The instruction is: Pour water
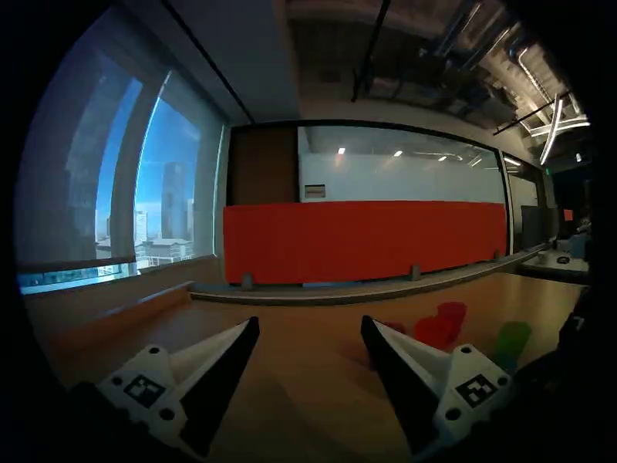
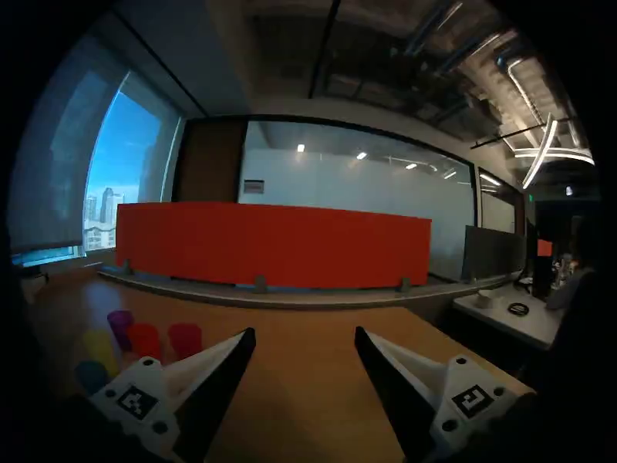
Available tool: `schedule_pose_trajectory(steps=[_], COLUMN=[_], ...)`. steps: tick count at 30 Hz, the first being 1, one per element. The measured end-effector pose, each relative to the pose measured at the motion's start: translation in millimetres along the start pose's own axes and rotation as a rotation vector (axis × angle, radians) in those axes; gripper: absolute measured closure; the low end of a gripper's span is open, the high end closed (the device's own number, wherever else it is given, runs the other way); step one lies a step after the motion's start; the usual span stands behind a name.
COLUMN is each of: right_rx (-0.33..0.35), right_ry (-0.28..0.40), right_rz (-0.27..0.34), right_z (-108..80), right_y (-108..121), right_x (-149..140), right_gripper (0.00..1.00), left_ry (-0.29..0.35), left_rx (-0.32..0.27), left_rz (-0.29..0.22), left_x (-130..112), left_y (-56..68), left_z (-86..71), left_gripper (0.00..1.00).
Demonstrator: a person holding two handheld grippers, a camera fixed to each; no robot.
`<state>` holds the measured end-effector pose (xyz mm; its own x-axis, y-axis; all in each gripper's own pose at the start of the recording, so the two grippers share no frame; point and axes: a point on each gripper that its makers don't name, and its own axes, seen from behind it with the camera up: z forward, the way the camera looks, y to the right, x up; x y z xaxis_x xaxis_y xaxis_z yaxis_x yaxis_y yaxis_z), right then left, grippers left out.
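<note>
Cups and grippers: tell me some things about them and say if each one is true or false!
1. The right gripper is open and empty. True.
2. The left gripper is shut on a red cup. False: it is open; the red cups stand apart on the wooden table.
3. A purple cup stands on that table. True.
4. The panel behind the table is green. False: it is orange-red.

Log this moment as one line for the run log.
left gripper: open, empty | right gripper: open, empty | cups: on table, not gripped | pouring: not begun
</note>
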<state>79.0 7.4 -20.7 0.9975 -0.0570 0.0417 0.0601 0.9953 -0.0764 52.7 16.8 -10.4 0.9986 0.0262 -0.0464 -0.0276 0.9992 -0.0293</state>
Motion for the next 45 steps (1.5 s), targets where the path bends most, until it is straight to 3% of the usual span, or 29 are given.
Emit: schedule_pose_trajectory(steps=[5, 20, 45], right_rx=[0.003, 0.025, 0.006], right_ry=[-0.010, -0.045, -0.043], right_rz=[0.002, -0.001, -0.012], right_z=[1.6, 4.0, 2.7], right_y=[-3, -17, -10], right_x=[-3, -12, -9], right_gripper=[0.01, 0.01, 0.01], left_ry=[-0.007, -0.008, -0.045], left_rx=[0.007, 0.042, 0.021], left_rz=[0.033, 0.002, -0.029], left_x=[-13, -36, -52], left_y=[0.3, -14.1, -11.6], left_z=[3.5, 5.7, 10.2], left_gripper=[0.02, 0.02, 0.02])
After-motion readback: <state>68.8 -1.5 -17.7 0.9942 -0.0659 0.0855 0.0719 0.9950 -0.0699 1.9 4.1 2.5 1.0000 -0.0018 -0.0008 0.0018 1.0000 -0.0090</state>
